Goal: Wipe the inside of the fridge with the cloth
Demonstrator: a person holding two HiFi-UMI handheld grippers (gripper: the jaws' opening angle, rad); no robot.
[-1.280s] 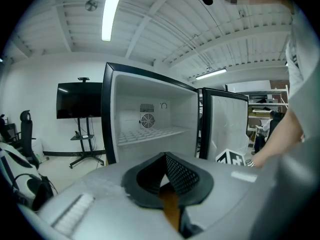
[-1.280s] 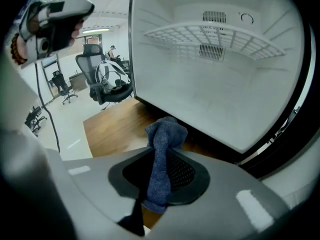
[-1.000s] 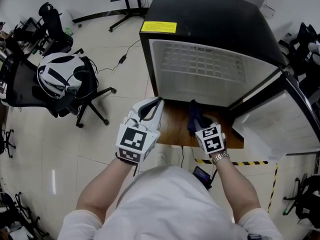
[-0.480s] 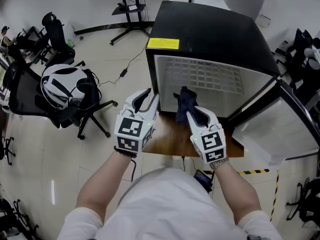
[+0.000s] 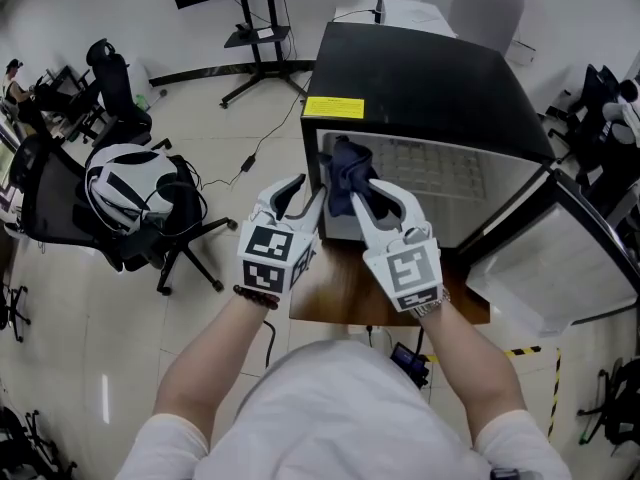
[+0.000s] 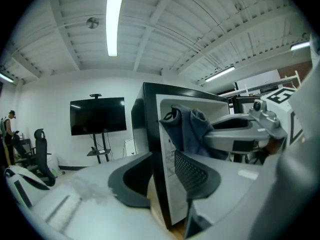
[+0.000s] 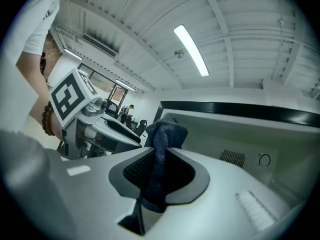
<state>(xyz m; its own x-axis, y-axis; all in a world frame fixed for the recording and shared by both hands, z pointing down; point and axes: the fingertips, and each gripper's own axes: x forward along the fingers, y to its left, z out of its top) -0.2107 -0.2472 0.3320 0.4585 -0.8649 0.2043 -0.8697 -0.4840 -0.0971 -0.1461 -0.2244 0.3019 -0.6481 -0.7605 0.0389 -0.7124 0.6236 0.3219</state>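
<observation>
**A:** What does the head view give?

**B:** The person holds both grippers up before the open fridge (image 5: 430, 68), which stands on a wooden table (image 5: 335, 283). The right gripper (image 5: 372, 190) carries the dark blue cloth (image 5: 345, 173) at the left of the fridge's mouth. The left gripper (image 5: 303, 193) is just beside it, by the fridge's left front edge. An office chair (image 5: 130, 188) stands well apart on the left.

**A:** And the left gripper view?

**B:** Its jaws have just been opening and now stand apart. The pads press on nothing, and the fridge's front edge (image 6: 152, 149) shows through the gap. The cloth (image 6: 192, 126) hangs beyond, at the right gripper's tip. A television (image 6: 97, 115) stands against the far wall.

**A:** The right gripper view?

**B:** The jaws are clamped on the cloth (image 7: 162, 139). It is bunched above the pads and trails down between them. The fridge's white interior (image 7: 240, 134) lies ahead.
</observation>
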